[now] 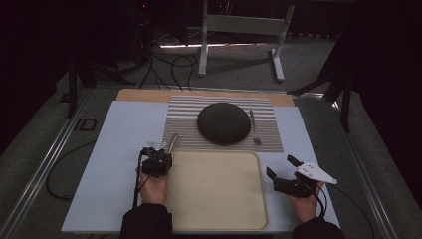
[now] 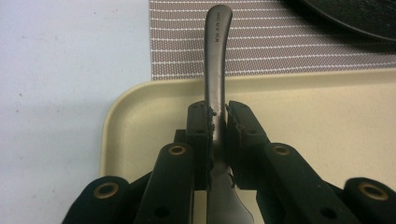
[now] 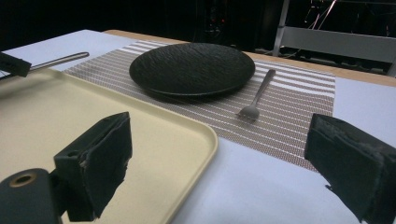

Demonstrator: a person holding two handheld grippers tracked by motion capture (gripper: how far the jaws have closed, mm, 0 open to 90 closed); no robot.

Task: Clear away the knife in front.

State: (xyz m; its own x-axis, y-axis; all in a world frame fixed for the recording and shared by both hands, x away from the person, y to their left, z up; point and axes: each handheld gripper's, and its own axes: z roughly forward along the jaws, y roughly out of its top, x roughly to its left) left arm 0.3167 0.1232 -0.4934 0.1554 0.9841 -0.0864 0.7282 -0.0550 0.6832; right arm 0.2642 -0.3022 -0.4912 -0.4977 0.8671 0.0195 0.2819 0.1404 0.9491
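Now the left gripper (image 2: 217, 122) is clamping a knife (image 2: 216, 70) at mid-frame, handle pointing away over the tray (image 2: 140, 100) rim toward the mat (image 2: 271, 42). Low right in the high view, the right gripper (image 1: 281, 167) is hanging with jaws spread, holding nothing. Likely the knife is being set beside the plate (image 1: 223, 123); next calls for lowering it left of the plate, opposite the fork (image 1: 254, 128).

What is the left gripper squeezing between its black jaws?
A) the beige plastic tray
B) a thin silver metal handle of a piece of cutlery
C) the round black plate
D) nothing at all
B: in the left gripper view the left gripper has its jaws shut on the thin silver metal handle, which sticks out past the rim of the beige plastic tray towards the striped placemat.
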